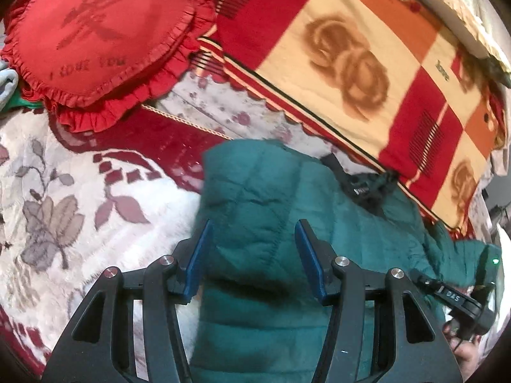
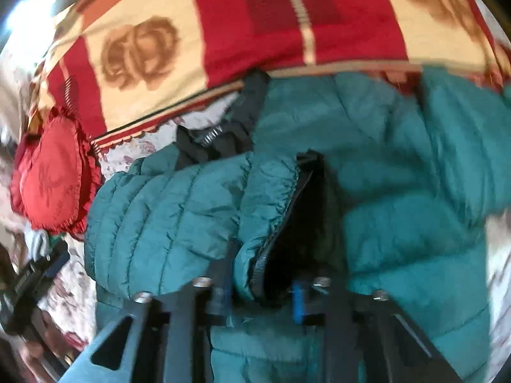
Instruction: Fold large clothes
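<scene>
A teal quilted puffer jacket lies on a bed, its black collar toward the folded blanket. My left gripper is open and empty, hovering over the jacket's left part. In the right wrist view the jacket fills the middle. A folded-over sleeve or front panel with a black-lined zipper edge lies bunched between my right gripper's fingers. The jaws stand apart around that fabric; whether they pinch it I cannot tell. The right gripper also shows at the left wrist view's right edge.
A floral white and red bedspread covers the bed. A red heart-shaped cushion lies at the far left. A folded red, orange and cream blanket lies behind the jacket. The left gripper shows at the right wrist view's lower left.
</scene>
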Demonstrator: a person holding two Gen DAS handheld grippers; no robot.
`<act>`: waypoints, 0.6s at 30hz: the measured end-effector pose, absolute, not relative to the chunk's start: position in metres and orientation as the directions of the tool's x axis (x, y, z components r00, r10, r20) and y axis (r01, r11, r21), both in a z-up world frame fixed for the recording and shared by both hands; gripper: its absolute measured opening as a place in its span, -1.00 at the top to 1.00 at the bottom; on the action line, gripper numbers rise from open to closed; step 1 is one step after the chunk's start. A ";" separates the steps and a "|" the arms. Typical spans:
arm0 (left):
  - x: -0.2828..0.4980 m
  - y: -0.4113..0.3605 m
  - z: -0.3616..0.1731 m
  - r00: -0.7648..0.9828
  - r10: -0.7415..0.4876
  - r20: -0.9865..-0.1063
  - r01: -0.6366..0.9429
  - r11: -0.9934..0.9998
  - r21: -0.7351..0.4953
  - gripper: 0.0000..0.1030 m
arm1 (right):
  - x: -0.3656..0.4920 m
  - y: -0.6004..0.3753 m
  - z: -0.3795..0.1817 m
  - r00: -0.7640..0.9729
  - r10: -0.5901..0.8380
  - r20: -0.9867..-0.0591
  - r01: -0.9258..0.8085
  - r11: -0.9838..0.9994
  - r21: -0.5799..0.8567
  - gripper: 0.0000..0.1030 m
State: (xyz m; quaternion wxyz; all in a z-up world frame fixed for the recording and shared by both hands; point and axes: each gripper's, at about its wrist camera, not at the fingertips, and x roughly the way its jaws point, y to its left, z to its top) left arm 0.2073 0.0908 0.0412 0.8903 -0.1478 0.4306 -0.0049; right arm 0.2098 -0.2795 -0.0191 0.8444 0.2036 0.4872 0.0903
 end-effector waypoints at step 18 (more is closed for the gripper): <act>0.242 0.067 -0.007 0.564 -0.049 -0.825 -0.158 0.973 -0.166 -0.03 | 0.224 -0.308 0.005 0.598 -0.049 -0.800 0.163 0.985 0.062 0.06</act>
